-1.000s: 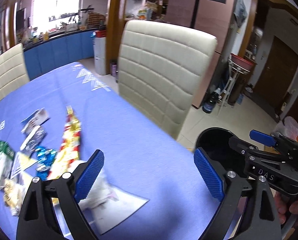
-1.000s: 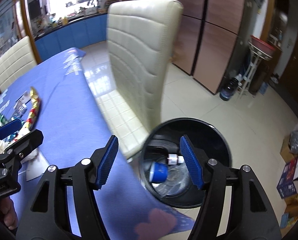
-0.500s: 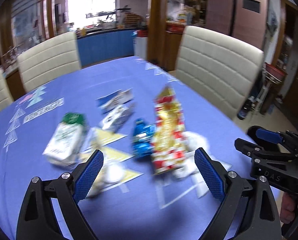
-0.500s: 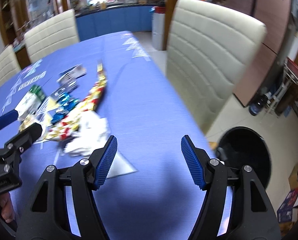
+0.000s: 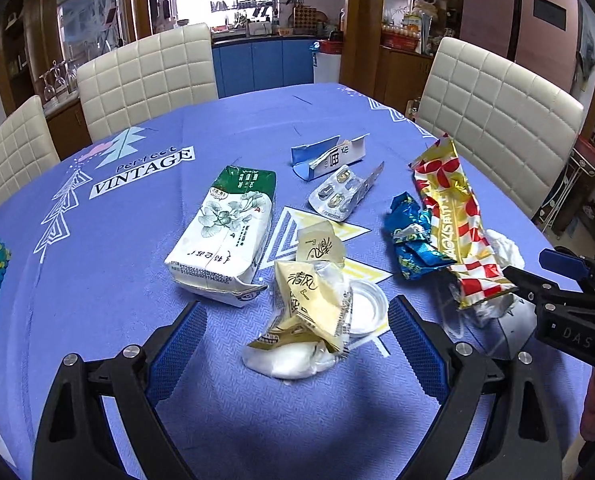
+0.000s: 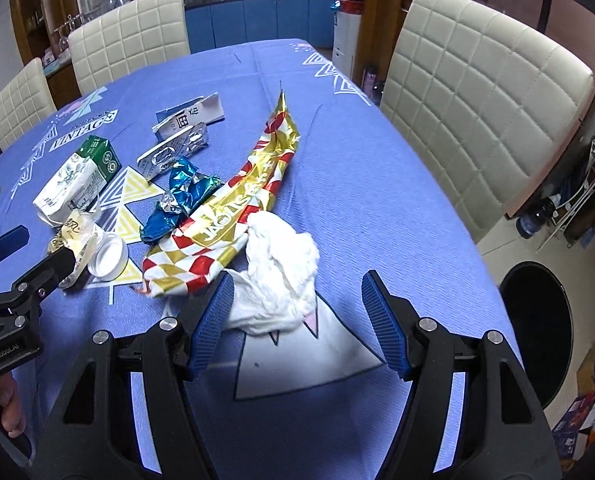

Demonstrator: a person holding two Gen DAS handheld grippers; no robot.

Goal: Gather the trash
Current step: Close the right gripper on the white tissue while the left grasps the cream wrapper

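Litter lies spread on the blue tablecloth [image 5: 137,288]. My left gripper [image 5: 301,344] is open just above a crumpled yellow wrapper [image 5: 313,300] and a white lid [image 5: 367,306], and its pads touch nothing. Beyond these lie a green-and-white paper pack [image 5: 225,236], a blister pack [image 5: 343,194], a torn blue box [image 5: 329,156], a blue foil wrapper [image 5: 409,240] and a long gold-and-red wrapper [image 5: 453,220]. My right gripper [image 6: 297,312] is open over a white crumpled tissue [image 6: 281,264]. The tissue lies by the gripper's left finger, against the gold-and-red wrapper [image 6: 233,216].
A black bin [image 6: 537,332] stands on the floor past the table's right edge. Cream padded chairs [image 6: 477,112] ring the table. A person's hand holds each gripper's handle at the frame edges. Cardboard boxes [image 6: 581,428] sit on the floor near the bin.
Both views swung from the chair and the bin back over the table. Both grippers now hover lower and closer to the litter. The jaws stayed open.
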